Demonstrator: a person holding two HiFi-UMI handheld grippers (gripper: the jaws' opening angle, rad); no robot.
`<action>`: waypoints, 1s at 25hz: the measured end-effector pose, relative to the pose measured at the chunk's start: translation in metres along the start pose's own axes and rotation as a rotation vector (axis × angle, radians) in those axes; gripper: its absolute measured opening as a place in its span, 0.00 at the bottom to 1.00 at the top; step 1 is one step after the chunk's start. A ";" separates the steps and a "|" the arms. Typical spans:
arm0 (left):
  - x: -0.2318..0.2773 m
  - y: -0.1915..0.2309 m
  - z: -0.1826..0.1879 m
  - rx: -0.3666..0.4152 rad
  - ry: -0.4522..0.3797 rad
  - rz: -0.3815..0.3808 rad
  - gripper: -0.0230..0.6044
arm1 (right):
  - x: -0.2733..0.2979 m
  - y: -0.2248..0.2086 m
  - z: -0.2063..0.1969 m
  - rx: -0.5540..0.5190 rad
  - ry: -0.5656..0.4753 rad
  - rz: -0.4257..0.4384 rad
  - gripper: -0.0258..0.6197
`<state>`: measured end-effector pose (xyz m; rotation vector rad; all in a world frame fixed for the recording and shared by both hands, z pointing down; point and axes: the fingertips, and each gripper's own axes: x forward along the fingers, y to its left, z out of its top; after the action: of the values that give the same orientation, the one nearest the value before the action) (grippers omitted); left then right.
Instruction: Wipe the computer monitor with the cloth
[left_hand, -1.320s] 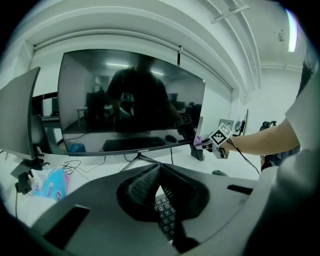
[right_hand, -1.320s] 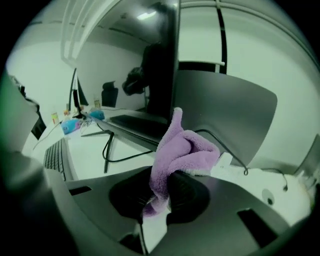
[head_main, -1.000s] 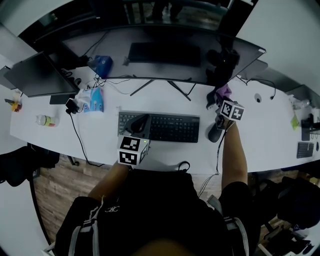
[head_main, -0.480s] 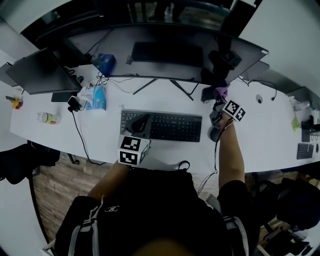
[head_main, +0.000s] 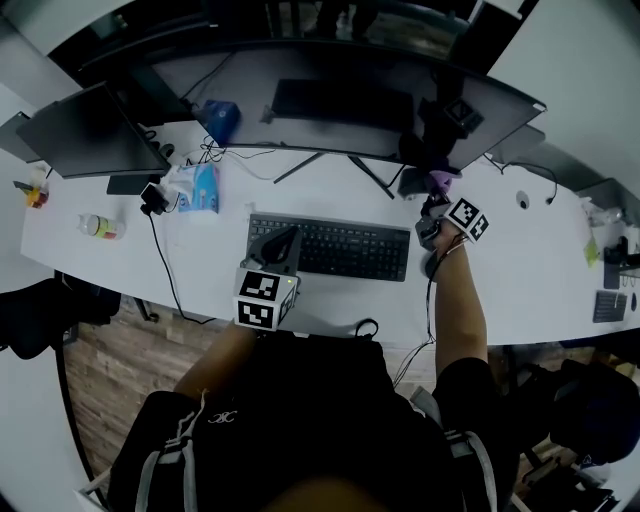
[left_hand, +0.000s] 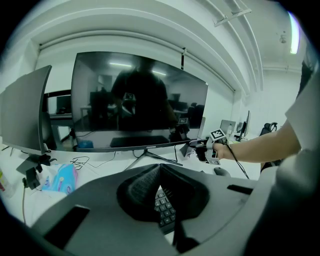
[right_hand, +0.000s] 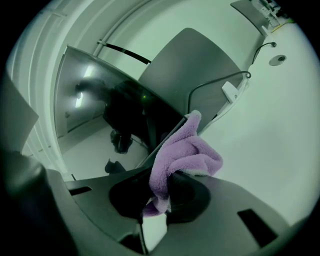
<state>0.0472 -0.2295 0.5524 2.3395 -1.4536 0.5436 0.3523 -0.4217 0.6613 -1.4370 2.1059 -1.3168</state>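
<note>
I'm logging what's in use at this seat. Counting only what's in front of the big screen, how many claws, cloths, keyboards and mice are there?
claws: 2, left claw and right claw
cloth: 1
keyboard: 1
mouse: 1
total: 5

White desk (head_main: 330, 300), curved front edge. Black keyboard (head_main: 340, 250) at centre, long side parallel to the desk edge. Dark mouse (left_hand: 221, 171) just right of the keyboard. Left part of desk: smaller dark screen (head_main: 90, 135), angled. Near its base a black plug block (head_main: 153, 199); a black cable (head_main: 165, 270) runs from it to the front edge. Blue-and-white tissue pack (head_main: 203, 187) lies beside the block. Blue box (head_main: 222, 118) further back. Small bottle (head_main: 103, 226) on its side, far left. Wooden floor (head_main: 95, 370) below the desk.
</note>
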 end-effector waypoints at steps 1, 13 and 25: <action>-0.002 0.003 -0.001 -0.004 0.001 0.005 0.06 | 0.002 0.003 -0.003 -0.010 0.009 0.004 0.17; -0.023 0.032 -0.008 -0.036 -0.009 0.039 0.06 | 0.037 0.047 -0.053 -0.251 0.163 0.021 0.17; -0.044 0.065 -0.013 -0.051 -0.015 0.064 0.06 | 0.062 0.083 -0.091 -0.391 0.239 0.016 0.17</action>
<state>-0.0311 -0.2163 0.5476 2.2694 -1.5355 0.5005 0.2142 -0.4185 0.6613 -1.4564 2.6428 -1.1649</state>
